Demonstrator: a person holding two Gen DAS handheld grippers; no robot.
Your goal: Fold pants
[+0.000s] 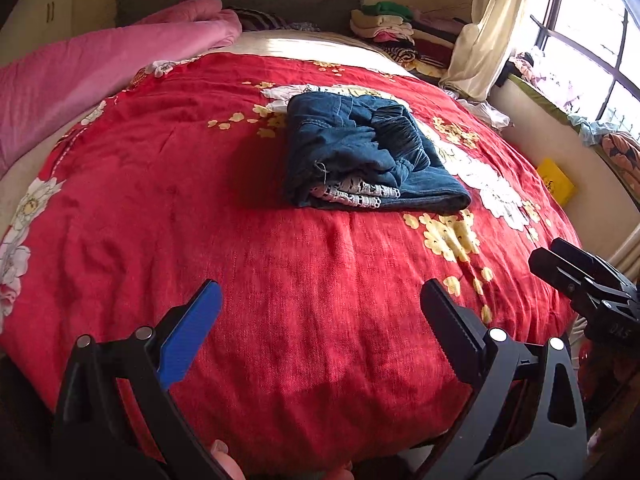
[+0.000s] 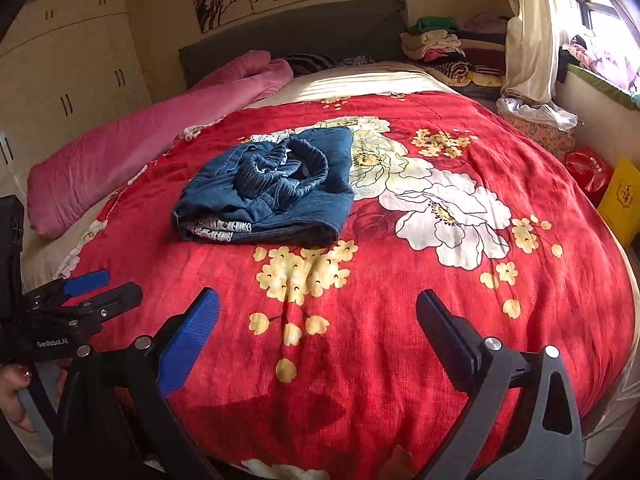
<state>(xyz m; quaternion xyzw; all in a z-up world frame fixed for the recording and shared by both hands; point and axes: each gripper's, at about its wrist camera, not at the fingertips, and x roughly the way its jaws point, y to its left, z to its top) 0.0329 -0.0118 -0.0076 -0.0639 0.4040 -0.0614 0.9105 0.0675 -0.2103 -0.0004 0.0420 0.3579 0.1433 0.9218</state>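
Note:
Dark blue denim pants [image 1: 368, 152] lie folded into a compact bundle on the red flowered bedspread [image 1: 200, 220], the gathered waistband on top and white lace trim at the near edge. They also show in the right wrist view [image 2: 272, 192]. My left gripper [image 1: 320, 300] is open and empty, held well back from the pants near the bed's front edge. My right gripper [image 2: 318, 310] is open and empty too, beside the left one [image 2: 100, 286], to the right of it. The right gripper also shows at the right edge of the left wrist view [image 1: 560, 260].
A pink quilt [image 1: 100, 64] lies along the bed's left side. Stacked clothes [image 1: 392, 24] sit at the headboard's right end. A curtain [image 1: 488, 28] and window are on the right. A yellow box [image 2: 622, 200] and red bag [image 2: 588, 172] stand on the floor by the bed.

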